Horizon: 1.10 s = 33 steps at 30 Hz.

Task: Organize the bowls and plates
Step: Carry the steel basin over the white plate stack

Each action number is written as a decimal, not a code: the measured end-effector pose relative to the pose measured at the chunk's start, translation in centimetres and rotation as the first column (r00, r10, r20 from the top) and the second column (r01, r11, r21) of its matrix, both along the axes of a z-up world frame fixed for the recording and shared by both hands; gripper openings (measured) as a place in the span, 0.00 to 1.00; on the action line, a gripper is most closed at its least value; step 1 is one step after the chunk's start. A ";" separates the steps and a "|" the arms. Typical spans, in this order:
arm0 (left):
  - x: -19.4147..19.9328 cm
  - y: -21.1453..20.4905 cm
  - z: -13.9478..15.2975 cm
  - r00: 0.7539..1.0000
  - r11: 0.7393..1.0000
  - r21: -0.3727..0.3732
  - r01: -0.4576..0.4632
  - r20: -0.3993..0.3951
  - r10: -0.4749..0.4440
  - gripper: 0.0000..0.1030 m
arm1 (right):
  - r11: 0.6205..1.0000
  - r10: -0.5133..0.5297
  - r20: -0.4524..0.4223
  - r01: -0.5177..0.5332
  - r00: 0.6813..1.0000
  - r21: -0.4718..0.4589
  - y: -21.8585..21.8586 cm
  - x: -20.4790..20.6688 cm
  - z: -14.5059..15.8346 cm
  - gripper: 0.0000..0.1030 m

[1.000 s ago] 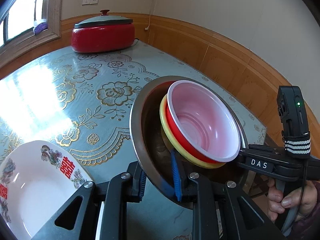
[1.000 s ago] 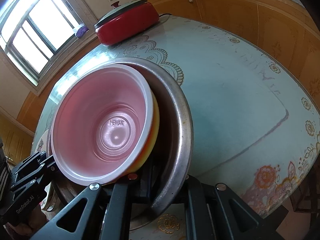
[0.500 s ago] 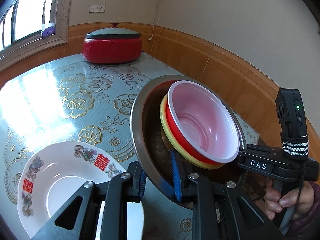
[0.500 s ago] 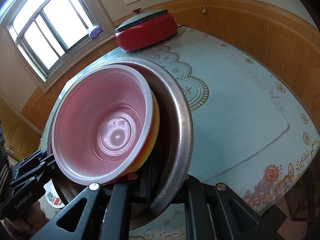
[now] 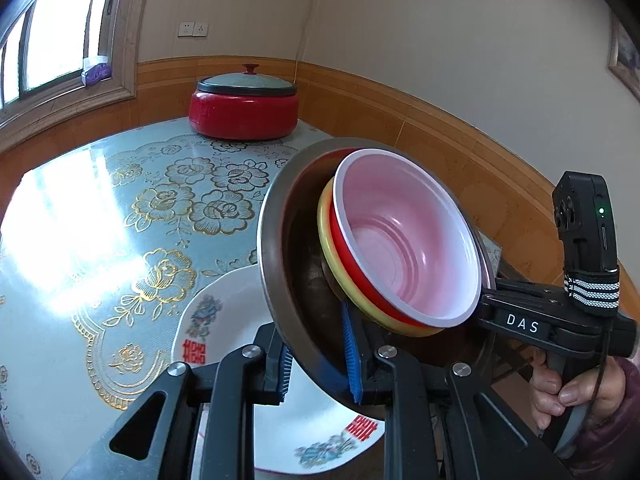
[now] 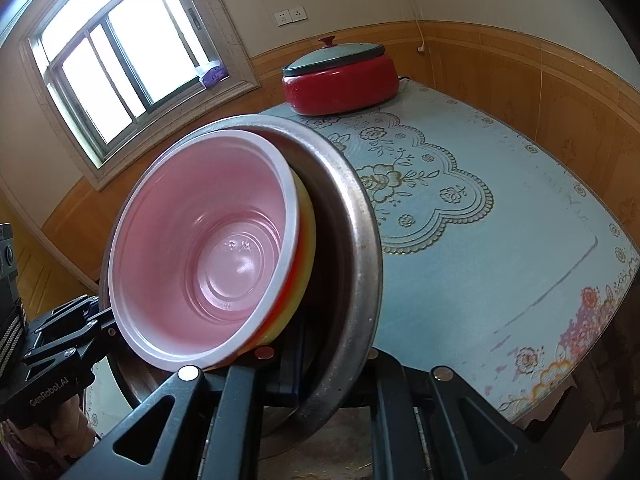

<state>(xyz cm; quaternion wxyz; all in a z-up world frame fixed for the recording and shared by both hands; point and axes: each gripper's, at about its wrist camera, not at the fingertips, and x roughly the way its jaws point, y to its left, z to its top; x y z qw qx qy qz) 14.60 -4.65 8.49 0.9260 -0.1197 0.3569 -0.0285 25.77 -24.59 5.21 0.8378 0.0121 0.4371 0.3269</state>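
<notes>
A steel basin [image 5: 276, 256] holds a stack of plastic bowls: a red bowl with a pale pink inside [image 5: 404, 240] in a yellow bowl [image 5: 326, 240]. My left gripper [image 5: 320, 364] is shut on the basin's near rim. My right gripper [image 6: 316, 376] is shut on the opposite rim of the basin [image 6: 360, 256], where the red bowl [image 6: 208, 248] also shows. The basin is held tilted in the air. A white plate with red characters [image 5: 216, 320] lies on the table under the basin.
A red electric pot with a grey lid [image 5: 244, 108] stands at the table's far edge, also in the right wrist view [image 6: 340, 76]. The table has a blue floral cloth [image 5: 160, 208]. Wood-panelled walls and a window [image 6: 120, 52] surround it.
Both grippers have carried the basin with its bowls over the table, so the white plate has slid from the lower left to beneath the basin. The grips are unchanged.
</notes>
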 end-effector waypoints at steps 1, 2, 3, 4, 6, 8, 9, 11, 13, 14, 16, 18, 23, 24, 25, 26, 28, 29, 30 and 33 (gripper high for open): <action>-0.5 0.6 -0.2 1.000 1.000 -0.005 0.006 -0.002 -0.006 0.20 | 1.000 -0.005 -0.001 0.005 1.000 -0.001 0.5 -0.6 0.0 0.09; -0.9 1.2 -0.4 1.000 1.000 -0.011 0.014 -0.006 -0.014 0.20 | 1.000 -0.011 -0.002 0.011 1.000 -0.005 1.0 -1.2 -0.1 0.09; -1.3 1.8 -0.6 1.000 1.000 -0.017 0.023 -0.013 -0.024 0.20 | 1.000 -0.018 -0.006 0.018 1.000 -0.009 1.5 -1.8 -0.3 0.09; -1.6 2.3 -1.0 0.999 0.999 -0.025 0.031 -0.020 -0.032 0.20 | 1.000 -0.025 -0.012 0.024 1.000 -0.013 1.9 -2.3 -0.5 0.09; -2.0 3.2 -1.7 0.998 0.998 -0.041 0.046 -0.040 -0.048 0.20 | 0.999 -0.038 -0.022 0.037 0.999 -0.021 2.6 -3.2 -0.9 0.09; -2.4 4.0 -2.4 0.996 0.996 -0.056 0.062 -0.055 -0.065 0.20 | 0.998 -0.056 -0.033 0.055 0.998 -0.036 3.1 -3.9 -1.4 0.09; -2.5 4.3 -2.7 0.995 0.996 -0.064 0.068 -0.062 -0.072 0.19 | 0.997 -0.065 -0.038 0.063 0.997 -0.043 3.5 -4.2 -1.7 0.09; -2.8 4.8 -3.3 0.993 0.994 -0.072 0.081 -0.076 -0.086 0.19 | 0.996 -0.081 -0.057 0.078 0.995 -0.053 3.9 -4.6 -2.2 0.09; -2.7 5.1 -3.8 0.991 0.992 -0.079 0.094 -0.088 -0.101 0.19 | 0.994 -0.096 -0.067 0.091 0.993 -0.066 4.2 -5.0 -2.5 0.09; -2.6 5.4 -4.1 0.990 0.991 -0.087 0.099 -0.094 -0.107 0.19 | 0.993 -0.103 -0.072 0.098 0.992 -0.070 4.3 -5.0 -2.7 0.09; -2.2 5.8 -4.7 0.987 0.989 -0.097 0.107 -0.108 -0.118 0.19 | 0.990 -0.118 -0.085 0.111 0.989 -0.081 4.5 -5.1 -3.2 0.09; -1.7 6.0 -5.2 0.985 0.988 -0.102 0.117 -0.116 -0.128 0.20 | 0.987 -0.131 -0.084 0.123 0.988 -0.100 4.8 -5.1 -3.5 0.09; -0.6 6.4 -6.6 0.980 0.988 -0.099 0.119 -0.146 -0.133 0.21 | 0.983 -0.147 -0.120 0.132 0.982 -0.127 5.4 -4.7 -4.9 0.11; -0.5 6.4 -6.8 0.979 0.988 -0.099 0.119 -0.152 -0.134 0.21 | 0.983 -0.150 -0.136 0.133 0.979 -0.125 5.4 -4.5 -5.2 0.11; -0.4 6.5 -7.1 0.978 0.988 -0.101 0.118 -0.159 -0.133 0.22 | 0.984 -0.152 -0.154 0.135 0.976 -0.121 5.4 -4.4 -5.6 0.11; -0.3 6.6 -7.1 0.979 0.988 -0.102 0.114 -0.158 -0.130 0.22 | 0.984 -0.154 -0.155 0.137 0.976 -0.116 5.5 -4.3 -5.7 0.11; -0.1 6.7 -7.3 0.979 0.988 -0.107 0.113 -0.160 -0.130 0.22 | 0.982 -0.158 -0.151 0.140 0.976 -0.124 5.6 -4.1 -5.8 0.12; -0.1 6.7 -7.3 0.979 0.988 -0.109 0.113 -0.160 -0.129 0.22 | 0.982 -0.159 -0.151 0.140 0.976 -0.125 5.6 -4.2 -5.9 0.12; 0.1 6.7 -7.4 0.979 0.988 -0.107 0.113 -0.160 -0.129 0.22 | 0.982 -0.161 -0.153 0.143 0.975 -0.125 5.6 -4.1 -6.0 0.13; 0.2 6.9 -7.7 0.979 0.988 -0.117 0.106 -0.164 -0.124 0.23 | 0.987 -0.150 -0.167 0.136 0.975 -0.090 5.2 -4.3 -5.9 0.18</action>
